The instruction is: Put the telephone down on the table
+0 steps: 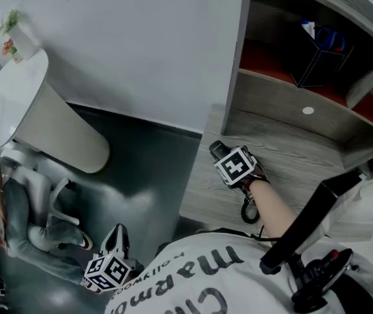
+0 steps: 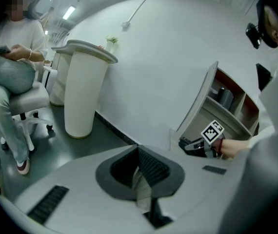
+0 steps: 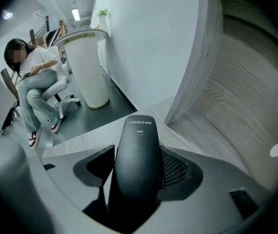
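The black telephone handset [image 3: 138,145] stands between the jaws of my right gripper [image 3: 139,173], whose pads press on its sides. From the head view, the right gripper [image 1: 222,154] hangs just over the grey wooden table [image 1: 298,152] near its left edge. There the handset [image 1: 214,149] sticks out ahead of the marker cube, and a dark cord loop [image 1: 248,211] lies behind the wrist. My left gripper [image 1: 114,239] hangs low at the left over the floor, away from the table. Its jaws [image 2: 139,172] meet with nothing between them.
A shelf unit [image 1: 304,90] rises at the back of the table and holds a black wire holder [image 1: 319,59]. A white round pedestal stand [image 1: 49,120] is on the dark floor at left, with a seated person [image 1: 19,218] on a chair beside it.
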`<action>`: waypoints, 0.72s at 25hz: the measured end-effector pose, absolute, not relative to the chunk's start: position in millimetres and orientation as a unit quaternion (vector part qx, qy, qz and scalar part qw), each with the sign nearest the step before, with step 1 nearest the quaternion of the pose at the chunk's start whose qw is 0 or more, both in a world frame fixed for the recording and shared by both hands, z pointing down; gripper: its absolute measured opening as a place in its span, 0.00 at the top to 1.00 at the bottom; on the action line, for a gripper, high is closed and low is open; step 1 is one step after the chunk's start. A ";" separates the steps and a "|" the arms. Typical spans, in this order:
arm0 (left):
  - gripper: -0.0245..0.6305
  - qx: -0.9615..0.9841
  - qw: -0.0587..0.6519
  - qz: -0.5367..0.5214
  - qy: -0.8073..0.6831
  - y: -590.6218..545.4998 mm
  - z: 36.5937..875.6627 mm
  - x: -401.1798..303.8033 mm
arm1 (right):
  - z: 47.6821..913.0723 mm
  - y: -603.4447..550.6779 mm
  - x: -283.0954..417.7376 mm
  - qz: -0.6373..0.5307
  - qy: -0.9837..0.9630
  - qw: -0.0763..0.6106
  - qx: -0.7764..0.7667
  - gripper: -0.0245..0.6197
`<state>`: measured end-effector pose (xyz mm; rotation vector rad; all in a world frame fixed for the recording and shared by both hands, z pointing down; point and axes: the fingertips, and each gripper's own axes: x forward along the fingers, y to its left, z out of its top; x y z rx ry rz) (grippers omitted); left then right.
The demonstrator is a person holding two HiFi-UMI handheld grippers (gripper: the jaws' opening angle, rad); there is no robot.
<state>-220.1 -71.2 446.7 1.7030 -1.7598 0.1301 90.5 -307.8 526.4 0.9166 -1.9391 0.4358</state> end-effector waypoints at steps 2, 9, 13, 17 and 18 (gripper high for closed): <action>0.95 0.651 0.339 0.049 -0.678 -68.7 448.0 -222.0 | 523.1 -310.9 91.9 0.177 -0.788 0.452 0.379 0.51; 0.95 0.649 0.332 0.039 -0.684 -58.7 441.9 -231.8 | 499.4 -309.4 89.6 0.179 -0.789 0.439 0.390 0.53; 0.95 0.654 0.333 0.032 -0.679 -42.3 439.9 -240.4 | 478.8 -295.8 89.0 0.197 -0.792 0.406 0.412 0.57; 0.95 0.665 0.330 0.035 -0.669 -29.7 435.2 -249.7 | 447.6 -287.7 90.4 0.206 -0.795 0.338 0.460 0.73; 0.95 0.669 0.329 0.037 -0.665 -25.2 434.3 -252.4 | 440.6 -283.3 89.9 0.214 -0.796 0.318 0.469 0.75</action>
